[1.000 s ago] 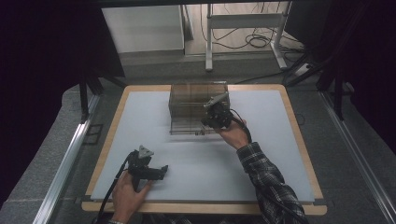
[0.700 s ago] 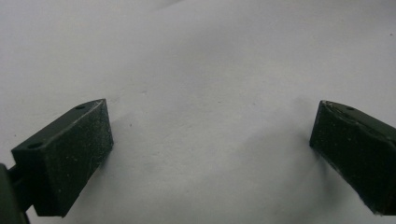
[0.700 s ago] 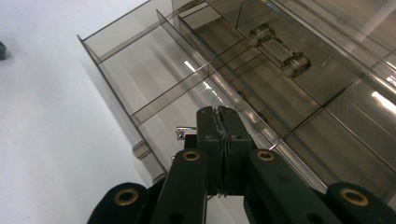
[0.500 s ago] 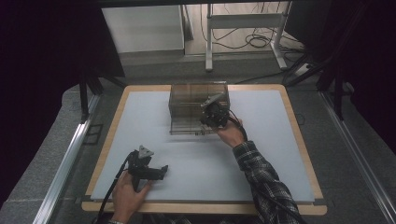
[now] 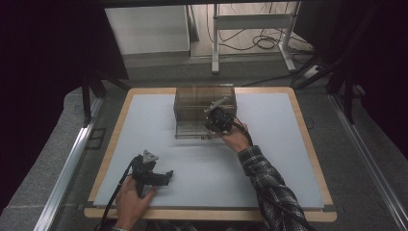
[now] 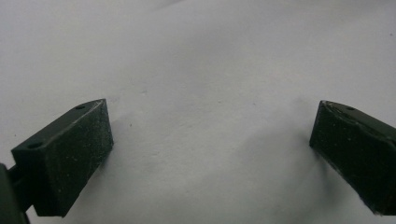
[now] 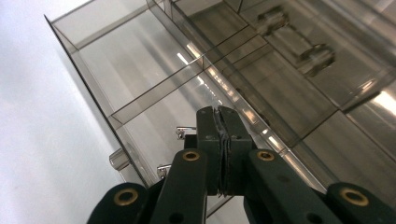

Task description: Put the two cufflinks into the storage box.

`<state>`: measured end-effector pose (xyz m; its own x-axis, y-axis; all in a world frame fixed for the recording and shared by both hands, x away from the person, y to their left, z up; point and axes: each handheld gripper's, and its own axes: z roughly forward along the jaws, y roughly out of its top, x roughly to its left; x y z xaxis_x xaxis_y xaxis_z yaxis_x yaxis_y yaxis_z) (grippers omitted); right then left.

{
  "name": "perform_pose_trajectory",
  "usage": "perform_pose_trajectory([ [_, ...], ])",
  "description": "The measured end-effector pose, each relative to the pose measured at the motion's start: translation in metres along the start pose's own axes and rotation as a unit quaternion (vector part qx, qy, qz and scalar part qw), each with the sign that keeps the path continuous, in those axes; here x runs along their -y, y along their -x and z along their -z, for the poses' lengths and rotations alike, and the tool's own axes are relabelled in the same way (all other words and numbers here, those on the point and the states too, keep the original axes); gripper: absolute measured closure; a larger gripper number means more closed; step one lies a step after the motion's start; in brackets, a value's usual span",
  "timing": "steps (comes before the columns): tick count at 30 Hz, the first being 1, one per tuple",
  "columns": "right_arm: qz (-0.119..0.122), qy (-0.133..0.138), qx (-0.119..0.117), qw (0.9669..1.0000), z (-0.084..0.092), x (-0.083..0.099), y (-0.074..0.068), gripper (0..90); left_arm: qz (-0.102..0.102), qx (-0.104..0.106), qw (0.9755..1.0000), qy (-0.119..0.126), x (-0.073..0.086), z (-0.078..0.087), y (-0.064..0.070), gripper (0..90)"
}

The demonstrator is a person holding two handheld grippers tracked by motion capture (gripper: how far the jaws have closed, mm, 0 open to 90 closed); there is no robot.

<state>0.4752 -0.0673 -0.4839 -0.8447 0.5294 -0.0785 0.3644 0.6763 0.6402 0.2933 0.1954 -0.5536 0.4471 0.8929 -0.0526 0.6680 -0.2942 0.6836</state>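
Right gripper point(image 5: 215, 126) was at the smoky clear plastic drawer box point(image 5: 204, 103) by the table's point(image 5: 288, 159) far edge, jaws pressed together, apparently on the pulled-out drawer's point(image 7: 140, 98) front; I couldn't tell what they pinched. Best bet: pull straight along the drawer's travel, level, no twisting. Drawer compartments looked empty; left gripper point(image 5: 161, 177) sat spread near the front-left corner, holding nothing.

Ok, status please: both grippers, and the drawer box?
Left gripper open, low over the bare mat. Right gripper shut, at the front of the clear box. Bottom drawer partly out. Nothing in the way.
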Motion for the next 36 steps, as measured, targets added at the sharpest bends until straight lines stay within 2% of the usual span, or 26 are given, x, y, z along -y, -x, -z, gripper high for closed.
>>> perform_pose_trajectory([
  [8,0.003,-0.005,0.004,1.0,-0.004,-0.001,-0.001,86.0,0.0,0.0,1.0,0.0,0.0,0.0,0.0,0.0],
  [36,0.017,0.013,-0.005,0.9998,0.016,-0.002,-0.009,73.2,-0.001,0.0,1.0,-0.001,0.0,0.0,0.0,0.0],
])
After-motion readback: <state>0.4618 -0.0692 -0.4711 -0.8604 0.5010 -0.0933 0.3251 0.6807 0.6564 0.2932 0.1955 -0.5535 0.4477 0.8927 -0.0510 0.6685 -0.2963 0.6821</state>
